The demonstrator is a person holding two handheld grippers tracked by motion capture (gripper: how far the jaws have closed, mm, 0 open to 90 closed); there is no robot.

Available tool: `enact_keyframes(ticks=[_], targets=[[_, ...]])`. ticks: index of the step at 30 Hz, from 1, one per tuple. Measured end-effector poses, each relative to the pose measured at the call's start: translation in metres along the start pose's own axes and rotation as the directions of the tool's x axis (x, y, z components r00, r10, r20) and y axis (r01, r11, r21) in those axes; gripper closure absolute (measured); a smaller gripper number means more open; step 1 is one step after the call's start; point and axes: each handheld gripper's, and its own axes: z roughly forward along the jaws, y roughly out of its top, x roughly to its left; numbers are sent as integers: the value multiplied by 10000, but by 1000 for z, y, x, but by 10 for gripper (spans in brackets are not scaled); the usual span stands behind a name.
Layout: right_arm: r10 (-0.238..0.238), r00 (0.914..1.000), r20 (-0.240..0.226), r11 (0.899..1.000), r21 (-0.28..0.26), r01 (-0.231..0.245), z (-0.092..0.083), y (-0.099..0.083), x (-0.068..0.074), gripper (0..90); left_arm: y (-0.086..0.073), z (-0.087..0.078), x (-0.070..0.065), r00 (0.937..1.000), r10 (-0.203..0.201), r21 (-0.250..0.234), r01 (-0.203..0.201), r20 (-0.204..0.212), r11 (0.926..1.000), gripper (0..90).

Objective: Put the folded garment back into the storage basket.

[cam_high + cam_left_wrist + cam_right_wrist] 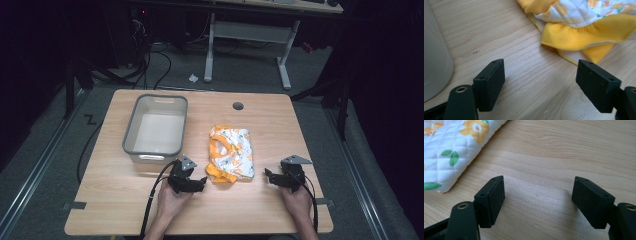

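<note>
The quilted cloth (446,152) bears orange lettering at its edge, cut off and too partial to read.

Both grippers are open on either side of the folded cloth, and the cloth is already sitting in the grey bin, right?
Not quite. The folded cloth lies on the table beside the empty grey bin, as the high view shows. The left gripper and right gripper are open on either side.

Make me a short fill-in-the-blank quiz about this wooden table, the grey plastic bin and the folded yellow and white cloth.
1. The grey plastic bin holds ____.
2. The folded yellow and white quilted cloth lies on the wooden table, to the bin's ____.
3. The left gripper and the right gripper both have their jaws ____.

Missing words: nothing; right; open
</note>
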Motion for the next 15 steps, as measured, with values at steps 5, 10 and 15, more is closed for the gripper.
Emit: enact_keyframes(ticks=[5, 10, 15], targets=[[12, 10000, 1, 10000, -3, -12, 0, 0, 0, 267, 6, -4, -3, 9994, 81, -80, -78, 328, 9999, 224], [20, 10000, -4, 10000, 10, -20, 0, 0, 0, 267, 11, -5, -4, 9987, -69, -146, 76, 513, 9999, 204], [3, 10000, -3, 10000, 1, -3, 0, 0, 0, 267, 20, -5, -7, 9984, 101, -231, -88, 565, 9997, 195]])
